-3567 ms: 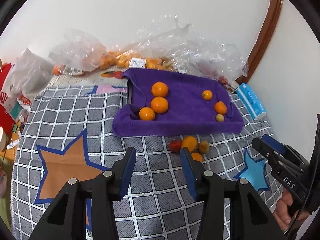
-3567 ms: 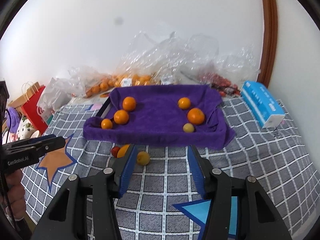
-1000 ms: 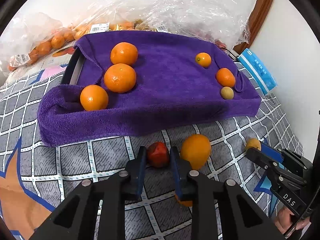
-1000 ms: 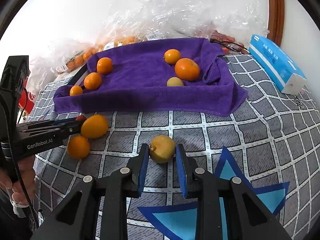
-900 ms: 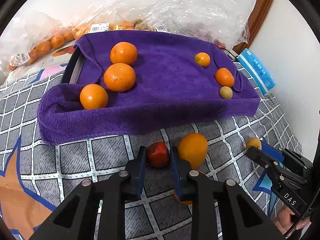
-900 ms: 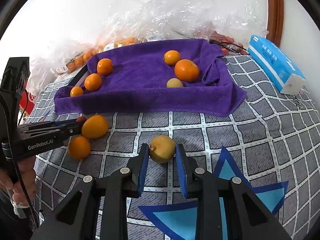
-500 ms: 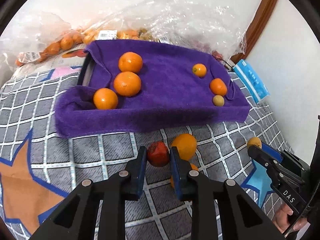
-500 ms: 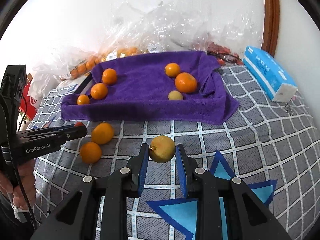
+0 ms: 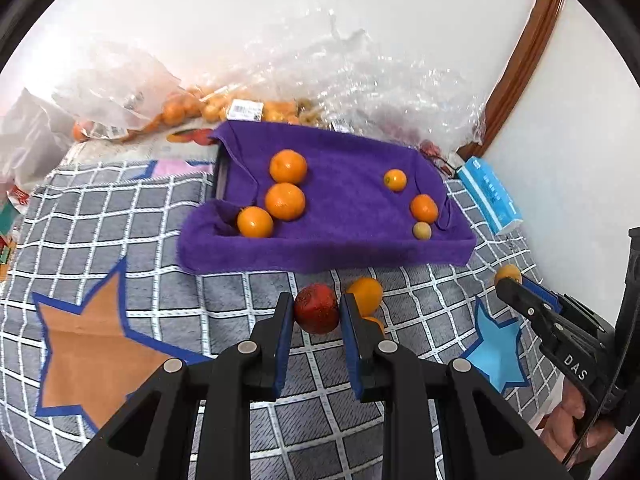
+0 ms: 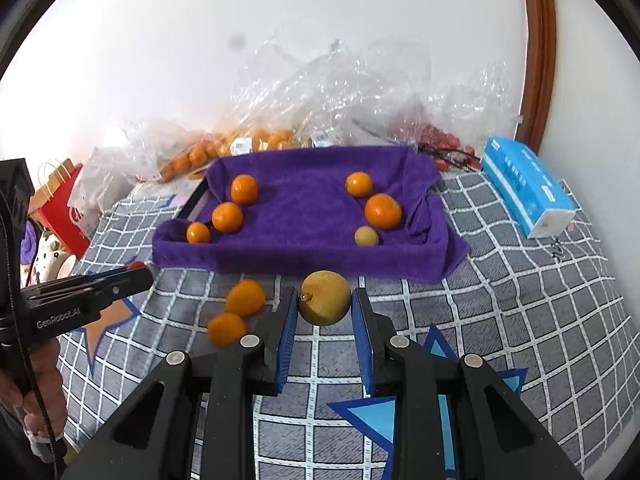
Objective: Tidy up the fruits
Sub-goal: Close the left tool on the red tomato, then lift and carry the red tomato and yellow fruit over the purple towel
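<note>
left gripper (image 9: pixel 317 312) clamps a red fruit (image 9: pixel 317 309), held above the checked cloth (image 9: pixel 120 216); two oranges (image 10: pixel 240 312) lie loose below; right gripper (image 10: pixel 325 314) clamps a yellow fruit (image 10: pixel 325 298) just before the purple towel tray (image 10: pixel 304 256)

Left wrist cam: looks forward and down along own fingers (image 9: pixel 280 332) from the left, close above the checked blanket (image 9: pixel 120 220), facing the purple towel tray (image 9: pixel 340 248) and the wall. Right wrist cam: same steep forward-down look, from the right. Shared: purple towel tray, checked blanket, blue tissue pack (image 10: pixel 524 188), each other's gripper at frame edge
</note>
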